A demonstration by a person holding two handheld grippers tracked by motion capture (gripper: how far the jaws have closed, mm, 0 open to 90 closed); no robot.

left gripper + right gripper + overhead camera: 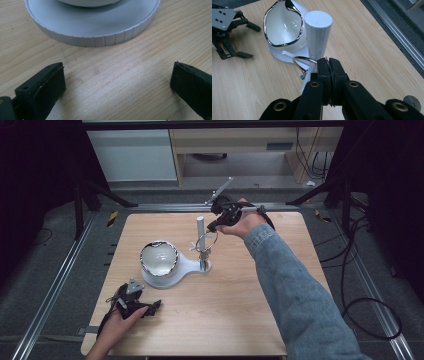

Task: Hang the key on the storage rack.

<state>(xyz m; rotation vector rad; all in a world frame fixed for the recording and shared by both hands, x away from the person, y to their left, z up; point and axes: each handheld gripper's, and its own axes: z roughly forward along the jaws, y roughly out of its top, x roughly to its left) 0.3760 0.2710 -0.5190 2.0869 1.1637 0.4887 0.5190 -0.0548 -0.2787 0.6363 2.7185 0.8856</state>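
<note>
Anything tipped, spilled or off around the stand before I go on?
Nothing stands out. The white stand sits flat on the table, its post upright, the bowl level, nothing spilled. The right gripper is shut on a thin metal ring beside the post.

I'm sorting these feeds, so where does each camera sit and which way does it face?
High view: above the person's side, facing down on table; both forearms.
Left gripper view: rides left tool, facing white base; open jaws.
Right gripper view: rides right tool, facing post; jaws pinching ring.
Shared: bowl, high and right.
</note>
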